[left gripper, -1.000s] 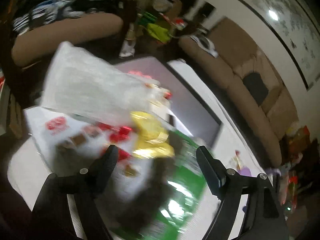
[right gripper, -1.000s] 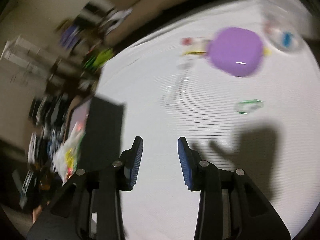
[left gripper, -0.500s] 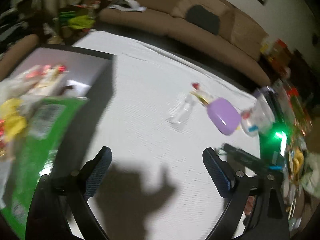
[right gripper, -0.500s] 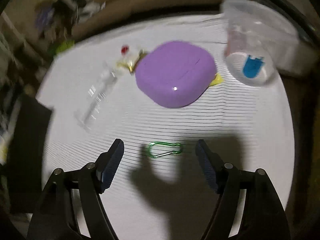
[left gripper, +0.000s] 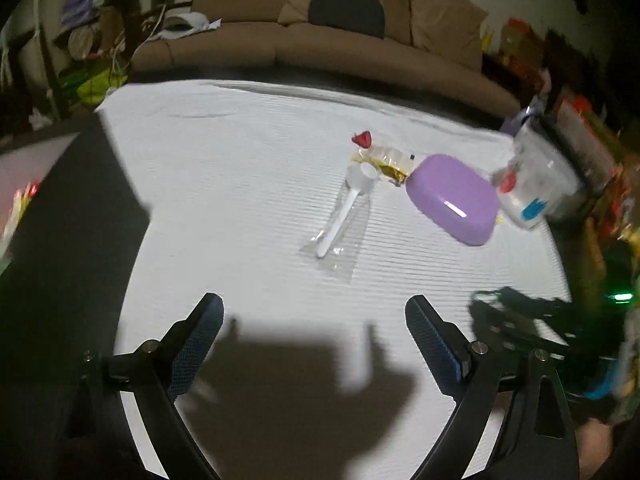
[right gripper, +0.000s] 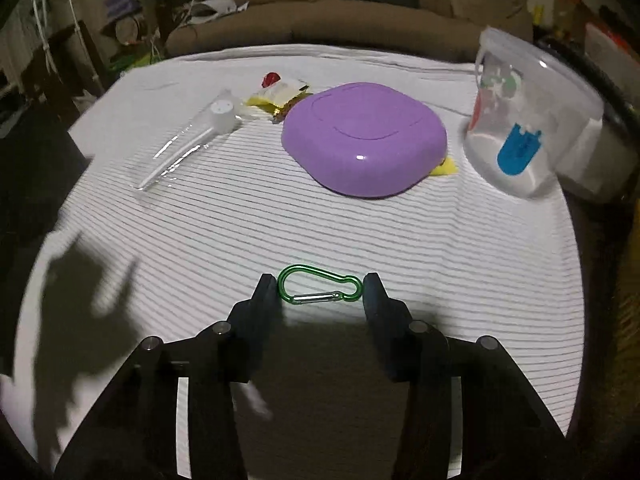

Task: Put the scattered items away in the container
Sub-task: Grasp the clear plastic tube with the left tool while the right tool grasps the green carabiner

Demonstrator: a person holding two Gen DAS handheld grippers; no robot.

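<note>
Between the closing jaws of the right gripper (right gripper: pixel 320 290), not yet pinched, lies a green carabiner (right gripper: pixel 319 285): light, rigid, likely slippery; best gripped across its long sides.

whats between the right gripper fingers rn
A green carabiner lies flat on the striped cloth between the closing fingers, seen in the right wrist view.

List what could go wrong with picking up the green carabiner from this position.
1. The right claw is closing end to end on the green carabiner, which lies flat on the striped cloth. Its rounded ends may slip from the pads, or the low fingers may pinch cloth.
2. The left claw hangs wide open and empty over bare cloth, so it gives no backup if the carabiner skids.
</note>
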